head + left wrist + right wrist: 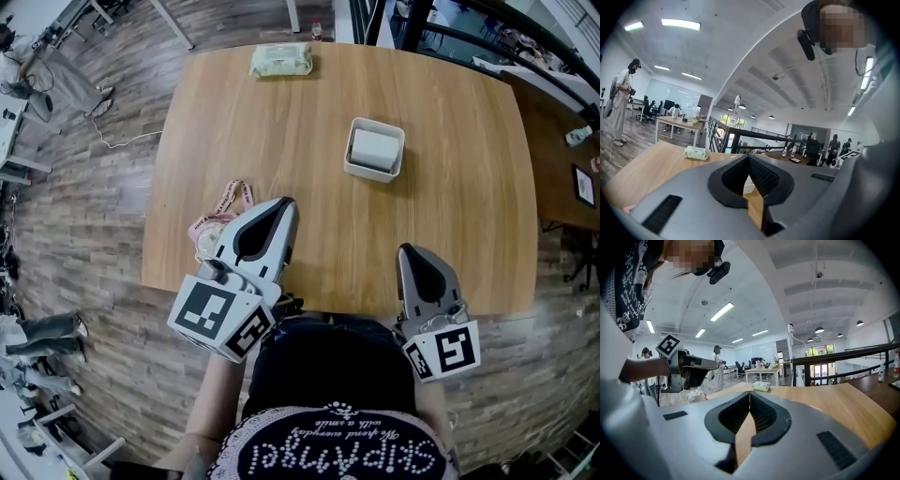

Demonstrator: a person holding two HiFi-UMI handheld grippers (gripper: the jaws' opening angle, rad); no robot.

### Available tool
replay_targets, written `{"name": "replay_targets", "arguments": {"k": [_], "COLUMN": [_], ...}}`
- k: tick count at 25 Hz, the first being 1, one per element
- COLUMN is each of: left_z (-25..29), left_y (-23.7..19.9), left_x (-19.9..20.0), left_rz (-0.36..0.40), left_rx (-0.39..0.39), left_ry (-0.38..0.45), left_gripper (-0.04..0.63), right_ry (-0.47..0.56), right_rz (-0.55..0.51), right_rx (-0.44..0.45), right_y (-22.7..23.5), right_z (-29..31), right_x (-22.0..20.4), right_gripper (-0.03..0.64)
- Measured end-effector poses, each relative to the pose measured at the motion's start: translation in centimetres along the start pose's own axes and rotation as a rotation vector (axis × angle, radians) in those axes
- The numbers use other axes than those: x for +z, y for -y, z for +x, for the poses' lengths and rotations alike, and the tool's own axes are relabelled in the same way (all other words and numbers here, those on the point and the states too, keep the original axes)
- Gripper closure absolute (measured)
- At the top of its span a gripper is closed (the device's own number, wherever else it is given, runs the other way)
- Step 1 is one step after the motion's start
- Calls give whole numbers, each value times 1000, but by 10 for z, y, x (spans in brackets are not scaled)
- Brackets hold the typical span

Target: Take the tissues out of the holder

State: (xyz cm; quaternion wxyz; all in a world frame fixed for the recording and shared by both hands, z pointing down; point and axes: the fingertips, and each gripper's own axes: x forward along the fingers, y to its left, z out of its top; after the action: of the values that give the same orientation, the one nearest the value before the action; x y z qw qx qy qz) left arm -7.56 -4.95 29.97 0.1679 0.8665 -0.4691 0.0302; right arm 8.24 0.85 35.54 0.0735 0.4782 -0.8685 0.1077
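At about 8 o'clock on the wooden table, a pink bundle with a printed strap is lying just beside the left gripper, which is partly covering it. That gripper is hanging over the table's near edge at about 7 o'clock and pointing toward the far side. In the left gripper view its jaws are clenched, the ribbed pads meeting at the tips with nothing between them. Further along, at about 11 o'clock against the far edge, a pale green soft pack is lying flat, well apart from both grippers. Right of the table's middle, at about 1 o'clock, the white holder is sitting upright with its open top facing up, and the tissues are sitting inside it as a neat white stack, filling most of the opening. Neither gripper is touching the holder; both are well short of it. At about 5 o'clock the right gripper is hanging over the near edge, also pointing toward the far side. In the right gripper view its jaws are pressed together tip to tip and gripping nothing, with bare table showing beyond them.
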Motion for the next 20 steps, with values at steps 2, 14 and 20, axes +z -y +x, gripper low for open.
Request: {"name": "replay_targets", "arguments": {"k": [2,14,20], "left_z": [-1,-15,-10], "left_y": [-2,-6,2], "left_x": [2,0,-4], "left_rz": [-6,-24,-35], "left_rx": [10,38,19], "left_ry": [9,15,8], "left_gripper": [591,591,591], "right_ry": [1,10,0], "right_rz": [5,0,-41], "right_rx": [9,-23,15], "right_y": [0,7,17], "right_z": [0,-9,1], "right_x": [0,-2,2], "right_gripper": [604,604,603]}}
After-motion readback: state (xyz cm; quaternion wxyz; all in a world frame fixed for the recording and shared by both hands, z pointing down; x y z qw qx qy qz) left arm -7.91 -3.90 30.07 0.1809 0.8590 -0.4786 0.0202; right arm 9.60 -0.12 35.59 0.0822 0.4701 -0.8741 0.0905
